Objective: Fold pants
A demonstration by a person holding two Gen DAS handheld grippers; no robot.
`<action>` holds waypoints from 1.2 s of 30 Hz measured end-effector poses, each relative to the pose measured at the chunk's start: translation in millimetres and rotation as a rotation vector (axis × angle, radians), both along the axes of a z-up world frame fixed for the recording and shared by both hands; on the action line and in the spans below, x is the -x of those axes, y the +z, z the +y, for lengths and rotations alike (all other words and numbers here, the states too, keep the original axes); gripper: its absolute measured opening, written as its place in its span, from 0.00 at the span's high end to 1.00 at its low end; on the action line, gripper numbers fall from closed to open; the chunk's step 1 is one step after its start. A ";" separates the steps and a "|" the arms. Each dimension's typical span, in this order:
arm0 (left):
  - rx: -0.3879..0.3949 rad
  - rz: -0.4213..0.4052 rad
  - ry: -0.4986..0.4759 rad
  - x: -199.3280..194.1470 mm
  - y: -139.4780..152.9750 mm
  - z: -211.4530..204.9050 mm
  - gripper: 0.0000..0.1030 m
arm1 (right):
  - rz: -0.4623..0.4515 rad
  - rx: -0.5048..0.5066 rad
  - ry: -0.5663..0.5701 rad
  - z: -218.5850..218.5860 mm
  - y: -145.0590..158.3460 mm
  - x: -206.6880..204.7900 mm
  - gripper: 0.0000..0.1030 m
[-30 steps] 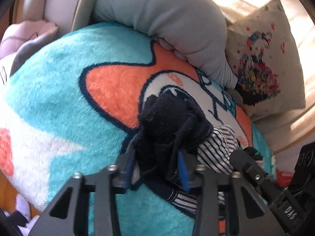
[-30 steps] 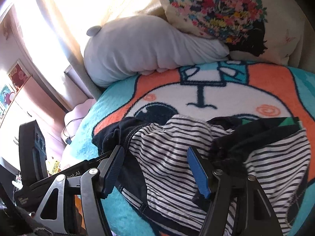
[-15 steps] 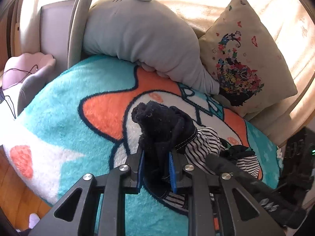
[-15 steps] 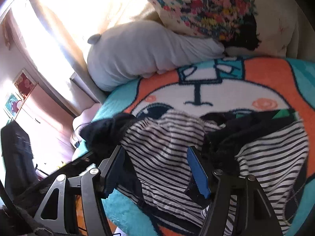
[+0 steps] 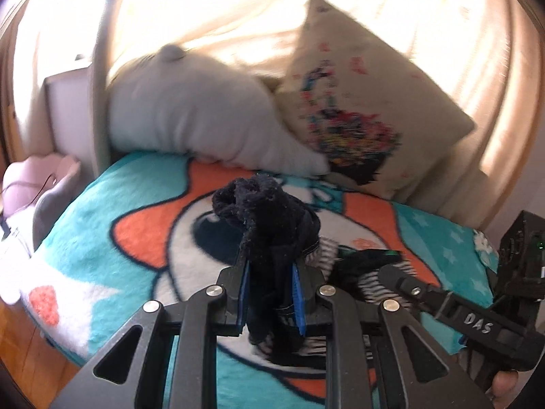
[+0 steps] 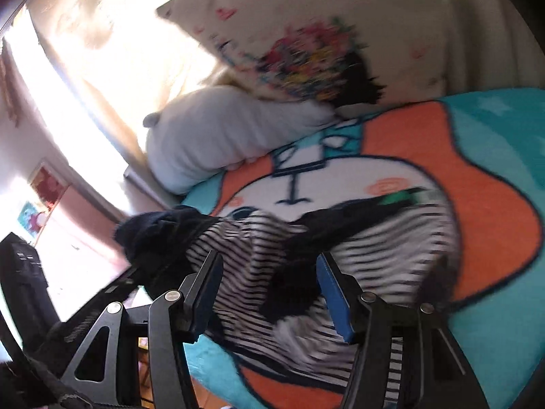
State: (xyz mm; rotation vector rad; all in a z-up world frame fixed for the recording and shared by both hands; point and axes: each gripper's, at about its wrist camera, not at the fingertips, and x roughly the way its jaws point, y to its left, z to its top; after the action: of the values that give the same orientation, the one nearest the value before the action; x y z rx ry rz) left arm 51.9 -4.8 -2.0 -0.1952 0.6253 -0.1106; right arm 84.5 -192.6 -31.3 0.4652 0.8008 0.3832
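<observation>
The pants (image 6: 306,255) are black-and-white striped with dark navy parts and lie crumpled on the cartoon blanket (image 6: 494,177). My left gripper (image 5: 270,294) is shut on a dark navy bunch of the pants (image 5: 269,218) and holds it lifted above the blanket (image 5: 102,231). That bunch also shows at the left of the right wrist view (image 6: 160,235). My right gripper (image 6: 269,293) is open, its jaws wide apart over the striped cloth, holding nothing. It shows at the right of the left wrist view (image 5: 391,272).
A grey plush pillow (image 5: 190,112) and a cream cushion with a floral print (image 5: 357,102) lean at the bed's head before a sunlit curtain. A pink seat (image 5: 37,177) and wooden floor (image 5: 20,351) lie left of the bed.
My left gripper closed on the navy bunch and raised it off the blanket. The right gripper stayed open while its view tilted and drew back over the striped cloth.
</observation>
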 end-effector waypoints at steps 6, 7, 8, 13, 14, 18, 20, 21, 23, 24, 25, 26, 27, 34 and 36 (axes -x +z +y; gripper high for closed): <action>-0.042 -0.039 -0.145 3.3 1.7 -54.0 0.80 | 0.000 -0.004 -0.082 -41.7 -0.9 21.8 0.40; -0.049 -0.033 -0.174 3.0 -0.7 -63.3 0.80 | 0.002 -0.005 -0.099 -49.0 -1.8 24.4 0.40; -0.051 -0.027 -0.197 1.0 -3.3 -70.5 0.80 | 0.004 -0.005 -0.111 -53.9 -2.2 25.2 0.40; 0.013 0.139 -0.373 -18.8 -36.0 -97.4 0.67 | 0.021 -0.023 -0.161 -76.3 -9.1 28.0 0.40; 0.047 0.171 -0.399 -19.6 -39.7 -94.9 0.67 | 0.025 -0.027 -0.168 -79.3 -10.0 28.1 0.40; 0.074 0.088 -0.394 7.6 -30.3 -73.8 0.51 | 0.025 -0.038 -0.175 -85.6 -9.6 28.6 0.39; 0.056 0.059 -0.347 17.1 -26.2 -60.3 0.47 | 0.013 -0.052 -0.160 -82.8 -6.7 28.7 0.39; 0.059 0.061 -0.333 18.4 -25.0 -54.7 0.46 | 0.006 -0.057 -0.150 -80.4 -4.6 29.1 0.38; 0.076 0.072 -0.297 17.8 -26.0 -38.3 0.46 | -0.016 -0.069 -0.135 -75.0 1.2 30.3 0.37; 0.075 0.080 -0.277 16.9 -27.3 -32.5 0.46 | -0.026 -0.076 -0.131 -72.3 4.9 31.3 0.36; 0.077 0.094 -0.255 13.8 -30.7 -27.0 0.47 | -0.037 -0.083 -0.126 -70.2 8.1 32.7 0.36; 0.085 0.107 -0.244 9.9 -33.9 -23.3 0.47 | -0.054 -0.091 -0.119 -67.6 12.9 34.3 0.34; 0.093 0.126 -0.240 4.7 -37.8 -20.8 0.47 | -0.070 -0.094 -0.113 -64.6 17.8 35.4 0.32; 0.038 0.171 -0.245 -10.5 -60.1 -39.3 0.47 | -0.011 0.055 -0.048 -28.9 14.9 3.3 0.27; 0.039 0.177 -0.246 -10.9 -63.9 -40.2 0.46 | 0.030 0.119 -0.068 -24.3 4.7 -5.8 0.37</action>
State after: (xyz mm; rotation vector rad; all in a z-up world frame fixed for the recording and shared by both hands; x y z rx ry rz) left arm 62.7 -45.0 -65.9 -0.1655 0.8227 -0.3461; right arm 90.3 -216.9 -26.6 0.3869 0.8299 0.2639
